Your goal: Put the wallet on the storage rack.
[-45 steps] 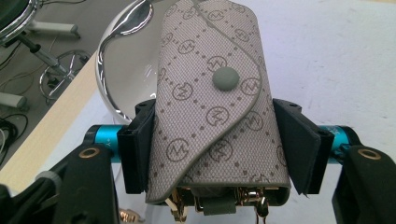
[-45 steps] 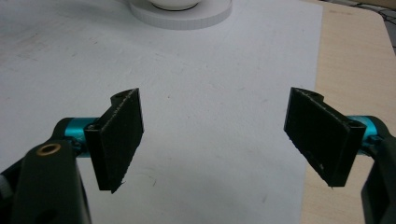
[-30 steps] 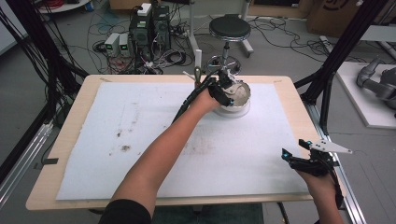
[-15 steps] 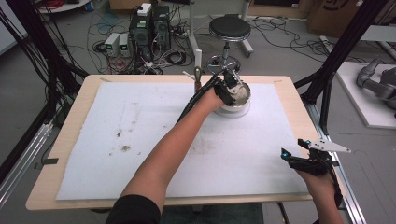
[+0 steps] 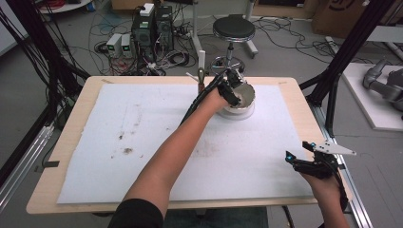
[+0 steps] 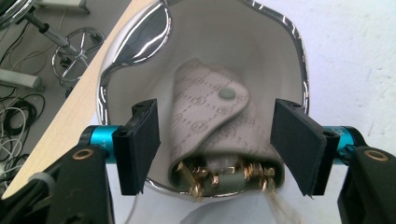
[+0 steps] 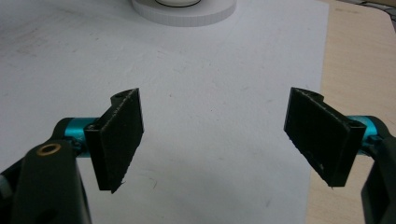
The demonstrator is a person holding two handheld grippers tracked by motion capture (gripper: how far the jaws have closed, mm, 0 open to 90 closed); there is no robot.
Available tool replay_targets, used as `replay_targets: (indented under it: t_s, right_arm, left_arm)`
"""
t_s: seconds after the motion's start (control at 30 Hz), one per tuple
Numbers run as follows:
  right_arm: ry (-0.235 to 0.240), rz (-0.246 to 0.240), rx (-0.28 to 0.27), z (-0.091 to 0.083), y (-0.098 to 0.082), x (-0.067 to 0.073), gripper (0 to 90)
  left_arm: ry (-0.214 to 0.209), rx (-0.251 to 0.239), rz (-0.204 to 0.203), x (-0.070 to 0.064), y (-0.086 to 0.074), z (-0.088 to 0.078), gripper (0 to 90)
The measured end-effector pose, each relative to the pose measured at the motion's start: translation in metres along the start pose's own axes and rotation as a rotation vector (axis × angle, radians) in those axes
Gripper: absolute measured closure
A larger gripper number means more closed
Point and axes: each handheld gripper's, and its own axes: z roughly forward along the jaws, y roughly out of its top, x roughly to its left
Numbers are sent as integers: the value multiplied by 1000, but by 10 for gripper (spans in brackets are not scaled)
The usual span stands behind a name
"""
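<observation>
Left gripper (image 6: 217, 144), jaws just opening and holding nothing, straddles the pouch (image 6: 219, 130) in the bowl (image 6: 140, 42), its flap toward 12 o'clock.

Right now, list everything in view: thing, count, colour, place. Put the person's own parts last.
Bowl: one, shiny silver rim, pale inside, far middle of table.
Pouch: one, beige patterned, snap button, gold clasp, lying in the bowl.
Round base: one, white, under the bowl.
Mat: one, white, stained, covering the table.
Table: one, light wood.
Stool: one, black seat, floor beyond table.
Left gripper: black jaws, just been opening, apart around the pouch, pads not touching.
Right gripper: black jaws open, over mat at right edge.
</observation>
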Motion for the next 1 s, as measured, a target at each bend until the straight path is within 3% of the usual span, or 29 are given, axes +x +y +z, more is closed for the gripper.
replay_targets:
  t_s: [0.33, 0.7, 1.0]
  right_arm:
    - [4, -7, -1, 2, 1, 2, 202]
    - [5, -16, -24, 3, 6, 4, 202]
    - [25, -14, -31, 8, 12, 7, 202]
  left_arm:
    - [-26, -116, -69, 11, -14, -28, 241]
    - [-68, -239, -74, 7, -45, -82, 235]
    - [-58, -295, -80, 4, -73, -120, 232]
